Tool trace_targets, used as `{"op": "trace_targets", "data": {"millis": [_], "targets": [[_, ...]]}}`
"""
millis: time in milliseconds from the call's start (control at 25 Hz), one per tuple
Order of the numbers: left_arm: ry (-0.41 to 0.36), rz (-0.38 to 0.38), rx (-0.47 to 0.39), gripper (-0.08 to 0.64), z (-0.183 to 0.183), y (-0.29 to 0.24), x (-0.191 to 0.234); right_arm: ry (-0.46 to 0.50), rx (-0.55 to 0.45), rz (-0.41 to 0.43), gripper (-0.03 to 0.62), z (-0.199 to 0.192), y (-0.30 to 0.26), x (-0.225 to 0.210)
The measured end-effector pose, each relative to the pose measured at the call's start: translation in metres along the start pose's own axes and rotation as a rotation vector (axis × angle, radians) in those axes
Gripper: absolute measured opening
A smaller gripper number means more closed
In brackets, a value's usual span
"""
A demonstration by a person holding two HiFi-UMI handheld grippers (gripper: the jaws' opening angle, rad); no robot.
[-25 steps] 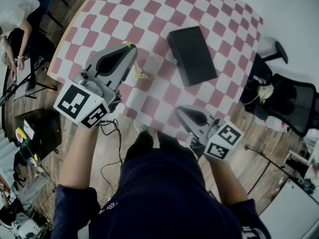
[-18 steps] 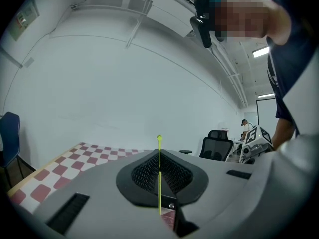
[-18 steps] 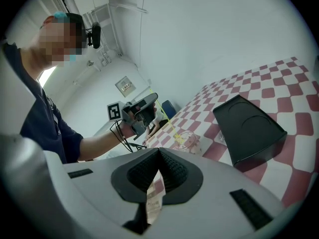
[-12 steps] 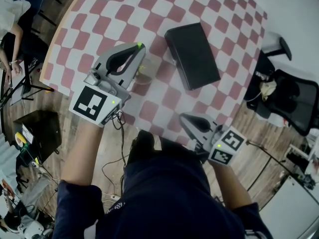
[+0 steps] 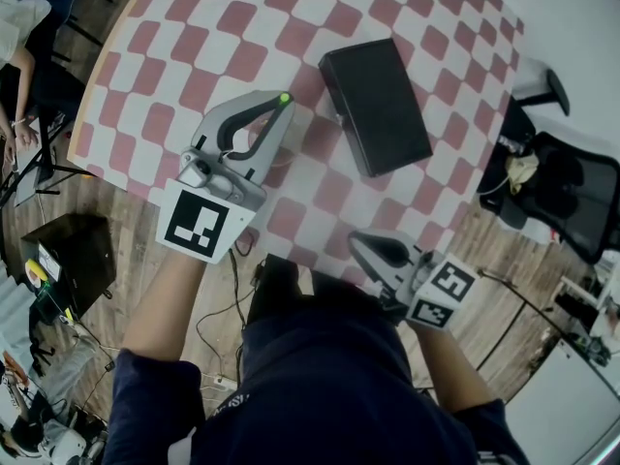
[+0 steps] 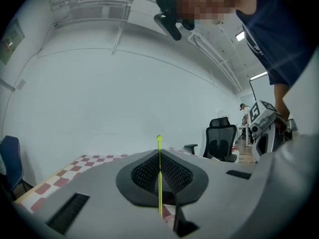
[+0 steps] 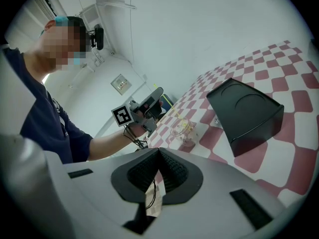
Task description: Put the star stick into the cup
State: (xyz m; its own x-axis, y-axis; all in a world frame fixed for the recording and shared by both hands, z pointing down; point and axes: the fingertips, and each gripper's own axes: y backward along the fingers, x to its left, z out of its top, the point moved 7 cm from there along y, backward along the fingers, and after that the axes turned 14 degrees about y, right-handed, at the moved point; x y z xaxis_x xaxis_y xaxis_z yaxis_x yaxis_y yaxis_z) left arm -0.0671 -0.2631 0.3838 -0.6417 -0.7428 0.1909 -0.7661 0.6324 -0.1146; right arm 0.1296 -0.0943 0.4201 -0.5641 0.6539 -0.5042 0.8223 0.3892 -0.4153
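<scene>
A thin yellow-green star stick (image 6: 159,183) is clamped upright between the jaws of my left gripper (image 6: 159,156), and its small tip (image 5: 284,98) pokes out past them. In the head view the left gripper (image 5: 284,109) hangs over the checkered table (image 5: 223,27) and hides the cup. The right gripper view shows the clear cup (image 7: 182,129) on the table, with the left gripper (image 7: 157,92) raised behind it. My right gripper (image 5: 360,243) is shut and empty at the table's near edge.
A black box (image 5: 376,105) lies on the table to the right of the left gripper, close to the cup. An office chair (image 5: 572,201) stands at the right. A seated person (image 5: 19,37) and a black case (image 5: 73,250) are off the table's left side.
My left gripper has carried the stick right and farther over the table, and it now covers the cup that showed beside it earlier. The right gripper has barely moved.
</scene>
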Motion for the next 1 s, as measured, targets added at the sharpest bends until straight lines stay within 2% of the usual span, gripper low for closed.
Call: {"op": "trace_targets", "data": {"millis": [120, 320, 600, 1000], "targets": [[-0.071, 0.005, 0.004, 0.032, -0.009, 0.003, -0.011, -0.004, 0.002, 0.009, 0.015, -0.003, 0.0, 0.0], [-0.117, 0.029, -0.038, 0.032, -0.021, 0.011, -0.027, -0.014, 0.008, 0.019, 0.015, -0.01, 0.001, 0.003], [-0.112, 0.042, -0.056, 0.034, -0.032, 0.029, -0.046, -0.024, 0.016, 0.034, 0.015, -0.021, 0.003, 0.011], [-0.067, 0.002, 0.005, 0.067, -0.053, 0.048, -0.077, -0.024, 0.017, 0.08, 0.015, -0.029, -0.001, 0.027]]}}
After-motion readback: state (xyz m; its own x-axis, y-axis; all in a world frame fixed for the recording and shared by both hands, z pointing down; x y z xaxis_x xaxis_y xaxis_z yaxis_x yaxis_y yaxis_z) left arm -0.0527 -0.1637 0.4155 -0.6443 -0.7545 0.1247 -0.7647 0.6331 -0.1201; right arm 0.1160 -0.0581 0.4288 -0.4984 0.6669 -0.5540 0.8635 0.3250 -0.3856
